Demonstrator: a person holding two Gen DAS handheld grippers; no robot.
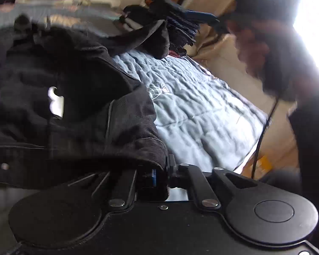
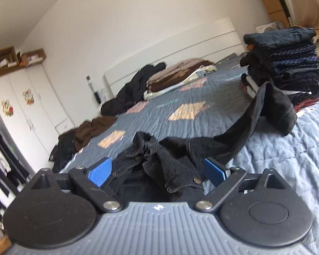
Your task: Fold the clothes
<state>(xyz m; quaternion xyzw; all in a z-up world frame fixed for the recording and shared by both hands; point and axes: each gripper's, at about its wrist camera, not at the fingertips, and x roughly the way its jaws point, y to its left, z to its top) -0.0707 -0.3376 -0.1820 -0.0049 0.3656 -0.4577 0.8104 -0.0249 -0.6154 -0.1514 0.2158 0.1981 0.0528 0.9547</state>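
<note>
A pair of black jeans [image 2: 172, 161] lies crumpled on the grey-blue quilted bed cover [image 2: 276, 161], one leg [image 2: 272, 108] stretching away to the right. My right gripper [image 2: 159, 170] is open, its blue pads [image 2: 100, 172] either side of the bunched waistband, which has a metal button [image 2: 196, 179]. In the left wrist view the same jeans [image 1: 74, 97] fill the left half and drape over my left gripper [image 1: 157, 174], which is shut on a fold of the denim; a white label [image 1: 56, 103] shows on them.
A tall stack of folded dark clothes [image 2: 285, 63] stands at the right of the bed. Brown and beige folded clothes [image 2: 176, 74] and a black heap [image 2: 134, 89] lie near the headboard. Brown garments [image 2: 89, 131] hang at the bed's left edge. A person [image 1: 282, 63] leans over at right.
</note>
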